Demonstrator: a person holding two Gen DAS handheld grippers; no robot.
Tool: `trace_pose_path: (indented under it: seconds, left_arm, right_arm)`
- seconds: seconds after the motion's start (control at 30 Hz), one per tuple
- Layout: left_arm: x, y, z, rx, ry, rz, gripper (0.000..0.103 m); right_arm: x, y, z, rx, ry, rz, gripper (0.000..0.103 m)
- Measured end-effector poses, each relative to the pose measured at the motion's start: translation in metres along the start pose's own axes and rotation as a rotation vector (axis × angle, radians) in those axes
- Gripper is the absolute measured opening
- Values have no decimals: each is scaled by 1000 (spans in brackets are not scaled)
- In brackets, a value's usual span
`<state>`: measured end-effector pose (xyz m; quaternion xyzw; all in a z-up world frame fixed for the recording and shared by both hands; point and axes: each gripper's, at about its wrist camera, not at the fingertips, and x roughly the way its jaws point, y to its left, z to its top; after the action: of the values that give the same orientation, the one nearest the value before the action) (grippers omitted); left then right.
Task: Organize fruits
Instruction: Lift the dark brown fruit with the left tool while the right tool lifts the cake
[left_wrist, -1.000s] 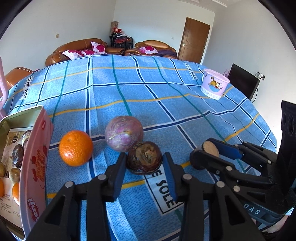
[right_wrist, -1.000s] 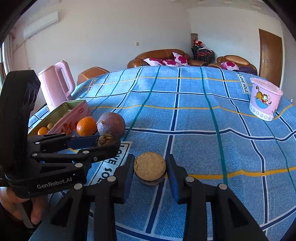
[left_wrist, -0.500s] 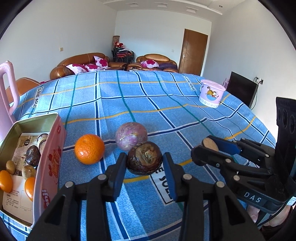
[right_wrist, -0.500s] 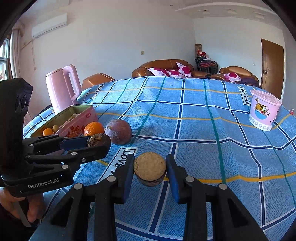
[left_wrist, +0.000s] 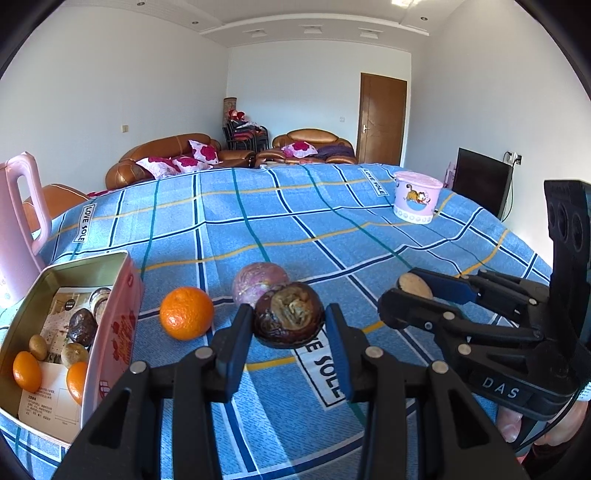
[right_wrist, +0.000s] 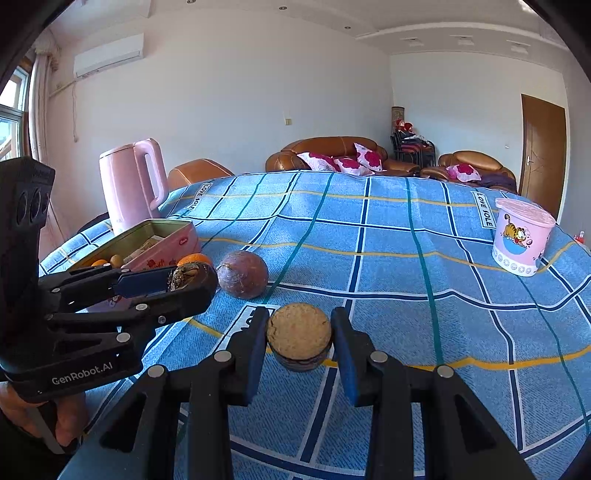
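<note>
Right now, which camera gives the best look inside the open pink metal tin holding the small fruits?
The left wrist view: it looks down into the open pink metal tin, showing small fruits on paper. The right wrist view sees only its side and rim, partly behind the left gripper.

In the left wrist view, the left tool (left_wrist: 288, 328) sits at six o'clock with a wrinkled fruit (left_wrist: 289, 319) between its fingers, above the tabletop (left_wrist: 332, 229); a round fruit (left_wrist: 258, 282) lies just behind it at twelve o'clock; an orange (left_wrist: 186, 313) lies on the cloth at nine o'clock of the wrinkled fruit; a tin (left_wrist: 110, 325) stands farther out at nine o'clock with small fruits (left_wrist: 55, 354) in it; a kettle (left_wrist: 16, 236) stands behind the tin at ten o'clock; the right tool (left_wrist: 406, 291) lies at three o'clock, a capped fruit (left_wrist: 413, 284) between its fingers; a tub (left_wrist: 415, 201) stands far off at one o'clock; sofas (left_wrist: 166, 158) lie beyond the tabletop at twelve.
</note>
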<state>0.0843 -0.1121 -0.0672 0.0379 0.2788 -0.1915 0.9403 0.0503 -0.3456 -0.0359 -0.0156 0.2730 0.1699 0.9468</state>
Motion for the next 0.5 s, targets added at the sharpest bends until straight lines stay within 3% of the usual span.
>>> trace_pose_path:
  seconds: [0.5]
  left_arm:
    - [-9,1,-2,-9,-42,12,42]
  right_arm:
    - [-12,5,-2,-33,-67,-6,37]
